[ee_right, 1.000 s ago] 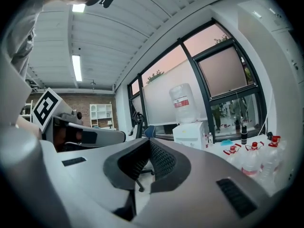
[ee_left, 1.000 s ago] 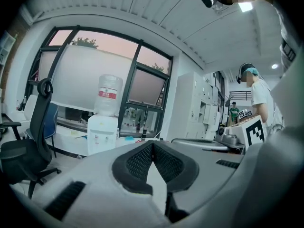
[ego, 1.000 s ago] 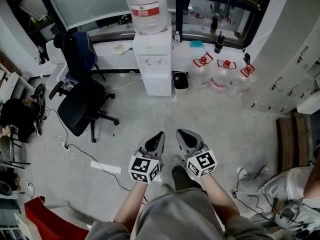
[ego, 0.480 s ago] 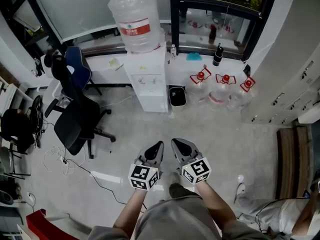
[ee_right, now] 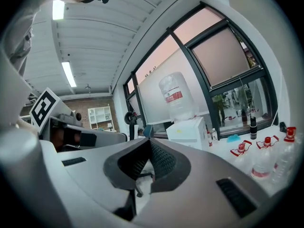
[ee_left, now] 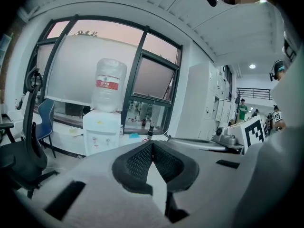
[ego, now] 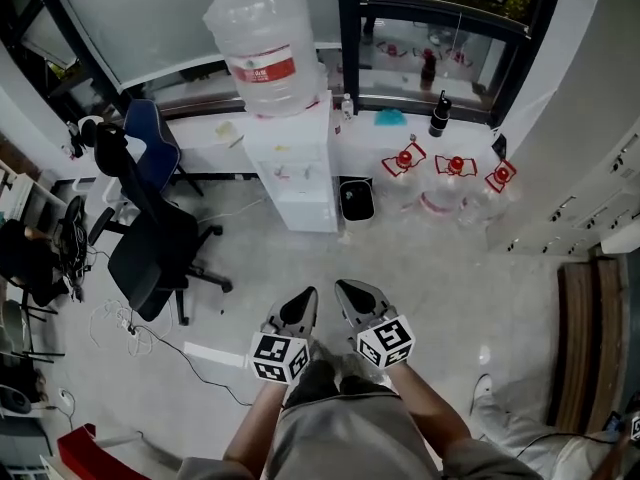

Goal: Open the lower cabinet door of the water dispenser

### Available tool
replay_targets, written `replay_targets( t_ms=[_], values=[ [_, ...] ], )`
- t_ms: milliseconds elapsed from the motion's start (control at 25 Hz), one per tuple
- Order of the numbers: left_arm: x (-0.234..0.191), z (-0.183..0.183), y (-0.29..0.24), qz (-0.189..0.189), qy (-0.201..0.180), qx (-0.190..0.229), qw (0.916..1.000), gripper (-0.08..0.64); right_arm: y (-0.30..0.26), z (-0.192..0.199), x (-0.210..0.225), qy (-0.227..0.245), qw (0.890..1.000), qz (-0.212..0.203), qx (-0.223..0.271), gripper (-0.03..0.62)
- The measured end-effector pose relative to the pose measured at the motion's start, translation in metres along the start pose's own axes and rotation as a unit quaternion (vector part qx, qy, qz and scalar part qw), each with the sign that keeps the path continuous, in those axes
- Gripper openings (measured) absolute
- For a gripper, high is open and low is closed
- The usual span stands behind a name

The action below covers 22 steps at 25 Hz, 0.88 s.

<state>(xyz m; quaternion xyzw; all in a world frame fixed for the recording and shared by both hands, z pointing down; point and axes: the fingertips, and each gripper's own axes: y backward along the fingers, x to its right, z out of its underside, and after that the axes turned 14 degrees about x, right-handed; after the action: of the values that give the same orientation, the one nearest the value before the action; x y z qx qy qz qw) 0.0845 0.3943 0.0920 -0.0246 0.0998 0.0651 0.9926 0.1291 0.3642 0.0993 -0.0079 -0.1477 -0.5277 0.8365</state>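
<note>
The white water dispenser [ego: 290, 158] stands against the window wall with a large clear bottle [ego: 262, 43] on top. Its lower cabinet door [ego: 307, 208] is closed. Both grippers hover over the floor well short of it, side by side and pointing toward it. My left gripper [ego: 309, 294] is shut with nothing in it, and so is my right gripper [ego: 343, 288]. In the left gripper view the dispenser [ee_left: 101, 129] rises beyond the closed tips [ee_left: 152, 144]. In the right gripper view the dispenser [ee_right: 187, 127] lies ahead of the gripper [ee_right: 149, 140].
A black office chair [ego: 150, 238] stands left of the dispenser, with cables [ego: 120, 303] on the floor near it. A small black bin [ego: 355, 200] and several red-capped water bottles [ego: 445, 183] sit to its right. White lockers [ego: 590, 208] line the right side.
Both grippers and the person have moved forward across the floor toward the dispenser, which now looks nearer. The jaws stay shut.
</note>
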Motion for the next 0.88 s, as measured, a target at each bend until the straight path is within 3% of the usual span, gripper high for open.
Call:
replay_targets(
  t_ms=[280,880],
  values=[
    [-0.045,0.0,-0.033,0.005,0.005,-0.005,1.0,0.009,-0.05,0.015,0.016,-0.001,1.0,0.004,-0.009,0.011],
    [-0.144,-0.016,-0.126,0.067,0.021,-0.034,0.997,0.009,-0.169,0.025,0.07,0.0,0.997,0.07,-0.02,0.011]
  ],
)
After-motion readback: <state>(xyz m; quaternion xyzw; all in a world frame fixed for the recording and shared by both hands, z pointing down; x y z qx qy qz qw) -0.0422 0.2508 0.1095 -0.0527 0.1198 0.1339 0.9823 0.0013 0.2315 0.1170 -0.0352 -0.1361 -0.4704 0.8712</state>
